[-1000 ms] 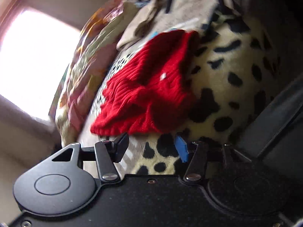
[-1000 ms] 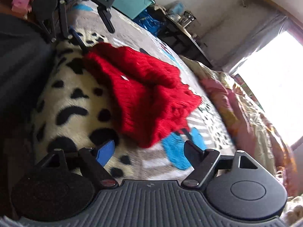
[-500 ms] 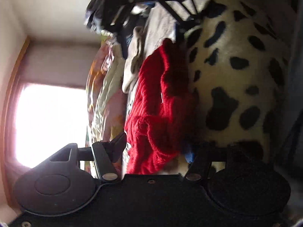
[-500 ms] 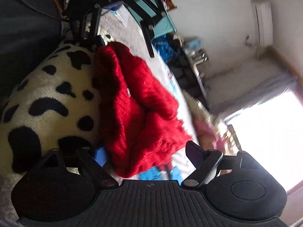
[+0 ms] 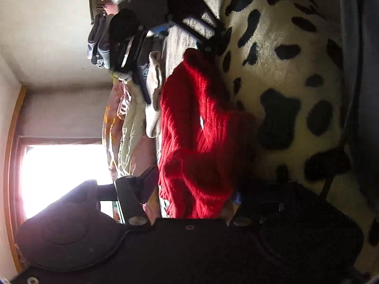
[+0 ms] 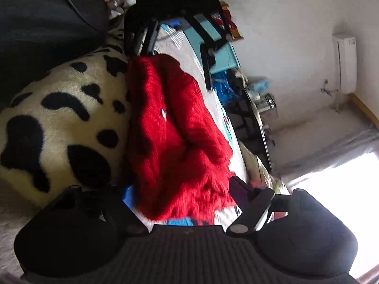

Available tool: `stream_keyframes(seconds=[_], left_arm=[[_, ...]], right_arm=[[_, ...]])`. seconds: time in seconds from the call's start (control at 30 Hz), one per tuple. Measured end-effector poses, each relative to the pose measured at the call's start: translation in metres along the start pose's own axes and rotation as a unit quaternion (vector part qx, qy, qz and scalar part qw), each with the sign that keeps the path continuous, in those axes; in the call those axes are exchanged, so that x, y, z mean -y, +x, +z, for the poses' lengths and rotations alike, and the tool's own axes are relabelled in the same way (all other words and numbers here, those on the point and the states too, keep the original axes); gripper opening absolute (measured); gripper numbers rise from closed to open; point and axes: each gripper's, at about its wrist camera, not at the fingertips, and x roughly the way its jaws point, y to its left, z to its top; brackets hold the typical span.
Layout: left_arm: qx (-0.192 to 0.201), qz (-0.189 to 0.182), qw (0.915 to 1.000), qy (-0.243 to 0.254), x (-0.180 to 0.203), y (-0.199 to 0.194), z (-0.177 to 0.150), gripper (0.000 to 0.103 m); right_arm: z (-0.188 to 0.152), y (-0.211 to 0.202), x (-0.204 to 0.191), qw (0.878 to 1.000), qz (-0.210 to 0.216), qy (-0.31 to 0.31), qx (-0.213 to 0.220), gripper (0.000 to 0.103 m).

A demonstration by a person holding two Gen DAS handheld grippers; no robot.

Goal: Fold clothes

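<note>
A red knitted sweater [image 5: 201, 130] lies bunched on the bed, against a cream blanket with black spots [image 5: 284, 82]. My left gripper [image 5: 193, 189] is rolled onto its side at one end of the sweater. The knit fills the gap between its closing jaws, and I see no firm pinch. At the opposite end, my right gripper [image 6: 183, 190] is also rolled over, and its jaws are closing around the sweater [image 6: 170, 130]. Each view shows the other gripper at the far end: the right gripper [image 5: 182, 68] and the left gripper [image 6: 170, 64].
The spotted blanket [image 6: 59, 118] bulges beside the sweater. A beige garment [image 5: 154, 99] and a floral quilt [image 5: 123, 127] lie toward the bright window [image 5: 59, 177]. A person's dark clothing [image 6: 47, 11] is close by. A teal bin [image 6: 225, 56] and a dark table [image 6: 255, 123] stand beyond the bed.
Both grippers have rolled about a quarter turn. They have closed in on the sweater's two ends, so the knit now sits between each pair of jaws instead of ahead of them.
</note>
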Motion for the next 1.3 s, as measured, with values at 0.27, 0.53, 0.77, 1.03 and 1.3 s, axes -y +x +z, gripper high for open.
stream_keyframes(seconds=[0.27,0.53,0.77,1.03,1.3], left_arm=[[-0.025,-0.034,0.9978,-0.050,-0.010,0.010,0.013,0.029],[-0.033,-0.042,0.9938,-0.097,-0.046,-0.011,0.073,0.026],[0.009,-0.051,0.9897,-0.134,-0.025,-0.072,0.116,0.026],[0.009,-0.053,0.9833,-0.174,-0.010,-0.113,0.117,0.027],[0.029,-0.183,0.9107,-0.369,-0.080,-0.083,0.077,0.028]], right_arm=[[0.005,0.017,0.010,0.997,0.060,0.050,0.000,0.048],[0.025,-0.012,0.016,0.991,0.098,0.083,-0.031,0.033],[0.045,-0.114,-0.019,0.989,0.099,0.105,-0.022,0.033],[0.060,-0.163,-0.039,0.986,0.113,0.122,-0.013,0.033],[0.068,-0.161,0.064,0.947,0.242,0.212,-0.023,0.033]])
